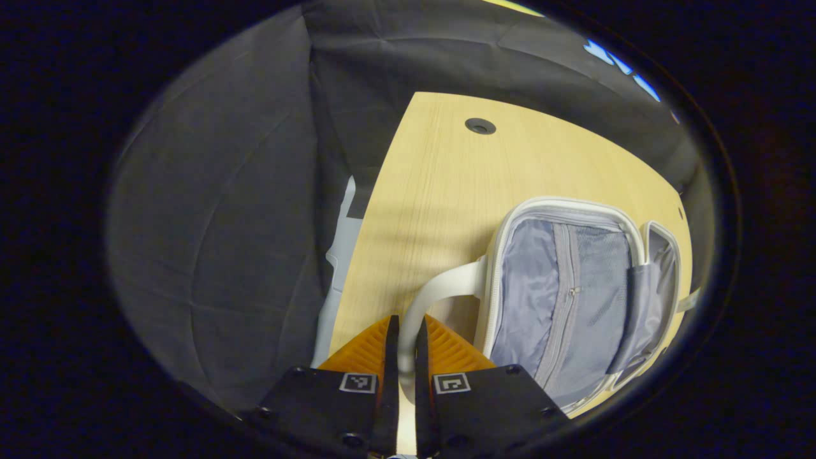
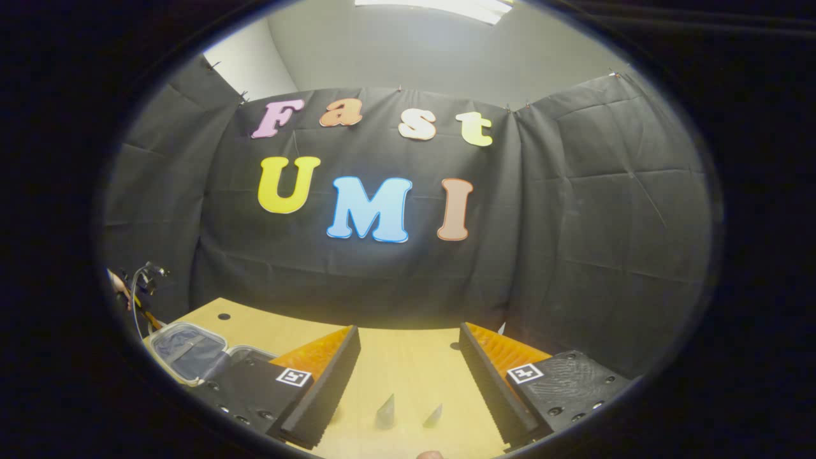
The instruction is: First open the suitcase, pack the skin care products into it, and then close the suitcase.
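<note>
A pale wooden worktop (image 1: pixel 446 191) with a round cable hole (image 1: pixel 480 125) runs up to black cloth walls (image 1: pixel 223 223), its left edge just beside the left gripper (image 1: pixel 407 344), whose fingers are clamped on the white handle (image 1: pixel 440 290) of the suitcase (image 1: pixel 574 293). The suitcase stands open ahead and to that gripper's right, grey zipped lining showing. The right gripper (image 2: pixel 408 376) hangs with its fingers spread wide over bare worktop, the suitcase far to its left.

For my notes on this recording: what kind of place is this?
Probably a recording booth, not a home: black cloth walls surround a bare wooden table holding an open suitcase.
</note>
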